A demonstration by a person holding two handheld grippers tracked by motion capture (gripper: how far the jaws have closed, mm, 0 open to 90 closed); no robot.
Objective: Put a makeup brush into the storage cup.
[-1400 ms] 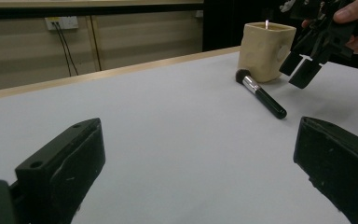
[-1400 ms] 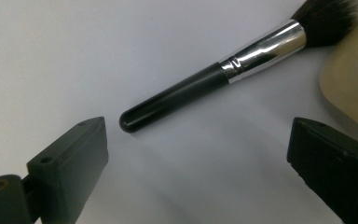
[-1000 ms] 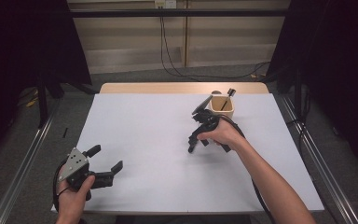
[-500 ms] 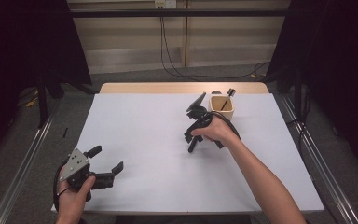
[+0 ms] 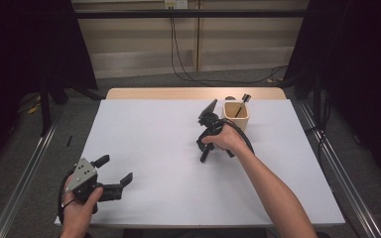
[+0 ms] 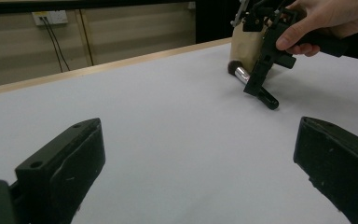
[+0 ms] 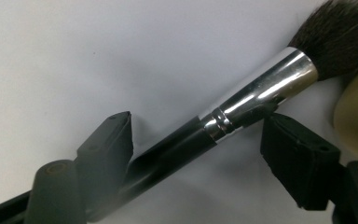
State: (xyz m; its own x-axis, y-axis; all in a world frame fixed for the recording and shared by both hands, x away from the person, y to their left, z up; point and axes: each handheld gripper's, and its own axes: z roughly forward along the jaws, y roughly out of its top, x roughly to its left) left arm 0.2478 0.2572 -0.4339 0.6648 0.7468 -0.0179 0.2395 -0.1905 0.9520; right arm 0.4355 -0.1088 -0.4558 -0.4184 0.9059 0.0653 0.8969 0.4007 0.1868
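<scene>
A makeup brush [image 7: 256, 88] with dark bristles, a silver ferrule and a black handle lies on the white table, its bristles against a beige cup [image 5: 235, 118]. My right gripper [image 7: 200, 140] points down over it. The jaws have just been closing and straddle the brush where ferrule meets handle, with no clear press from the pads. From above, the hand covers that gripper [image 5: 206, 143], and the brush handle [image 5: 204, 156] sticks out below it. My left gripper [image 5: 114, 169] rests open and holds nothing at the near left, also seen in its own view [image 6: 196, 158].
The cup [image 6: 244, 44] holds a slim dark-handled tool [image 5: 242, 101] that leans to the right. The white sheet [image 5: 144, 144] covers a wooden table; metal rails run along both sides on the floor.
The right hand has shifted slightly left and lower beside the cup, and its jaws have narrowed around the brush. The left gripper has stayed put.
</scene>
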